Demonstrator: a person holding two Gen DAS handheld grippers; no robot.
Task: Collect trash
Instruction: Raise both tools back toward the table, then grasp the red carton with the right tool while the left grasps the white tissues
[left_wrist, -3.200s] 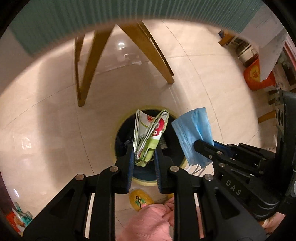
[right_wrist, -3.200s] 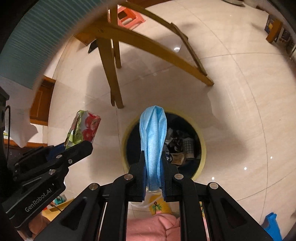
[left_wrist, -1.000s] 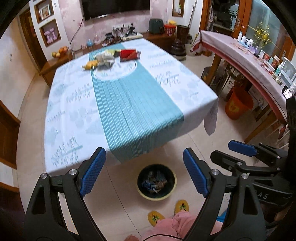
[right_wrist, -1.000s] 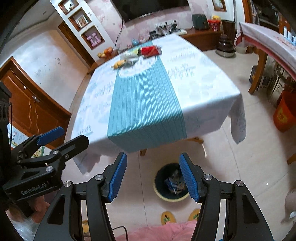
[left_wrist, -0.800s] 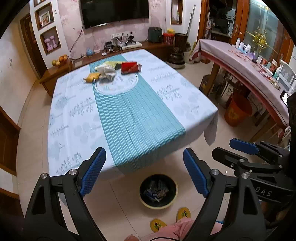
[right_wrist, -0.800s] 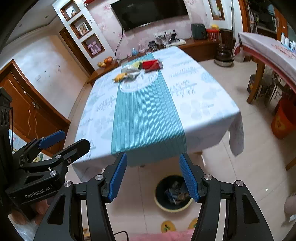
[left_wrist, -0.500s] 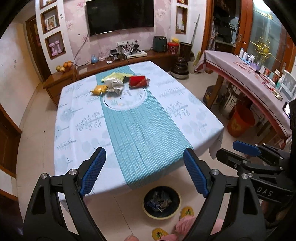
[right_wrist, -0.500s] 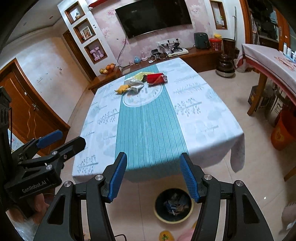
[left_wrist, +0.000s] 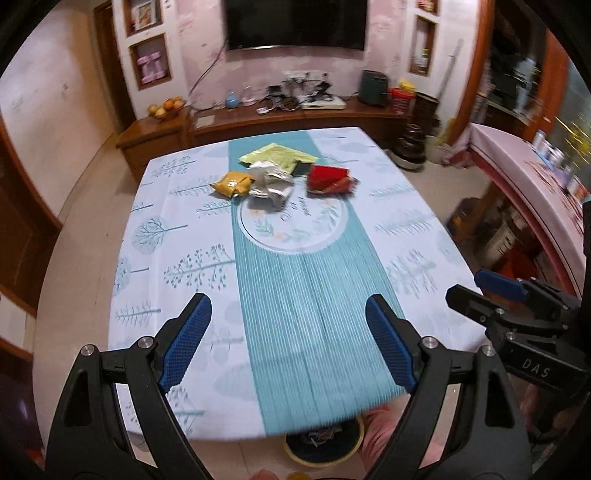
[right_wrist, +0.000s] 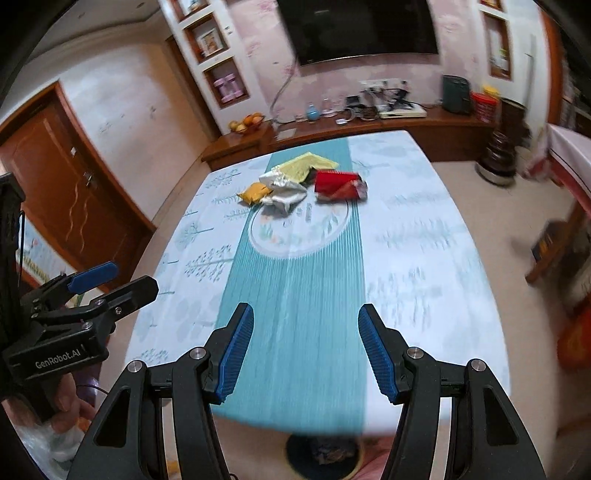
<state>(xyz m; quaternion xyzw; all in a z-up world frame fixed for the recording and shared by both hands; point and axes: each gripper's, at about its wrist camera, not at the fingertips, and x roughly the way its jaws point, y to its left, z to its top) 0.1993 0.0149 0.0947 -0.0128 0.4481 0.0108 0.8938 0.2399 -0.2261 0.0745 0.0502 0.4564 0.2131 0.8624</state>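
Note:
Trash lies in a cluster at the far end of the table: an orange packet (left_wrist: 233, 183) (right_wrist: 255, 192), a crumpled silver wrapper (left_wrist: 270, 181) (right_wrist: 283, 189), a yellow-green bag (left_wrist: 279, 156) (right_wrist: 306, 165) and a red packet (left_wrist: 329, 178) (right_wrist: 339, 184). The dark bin with a yellow rim (left_wrist: 323, 441) (right_wrist: 322, 454) sits on the floor under the table's near edge. My left gripper (left_wrist: 288, 338) is open and empty above the near end of the table. My right gripper (right_wrist: 306, 347) is open and empty too, level with it.
The table (left_wrist: 177, 266) wears a white tree-print cloth with a teal runner (left_wrist: 306, 295). A wooden sideboard (left_wrist: 280, 118) runs behind it under a wall TV. A second covered table (left_wrist: 524, 162) stands at the right, a wooden door (right_wrist: 70, 184) at the left.
Both grippers dropped the snack bag and blue mask into the bin, opened, and rose from floor level to above the table. The views now tilt up toward the far trash cluster.

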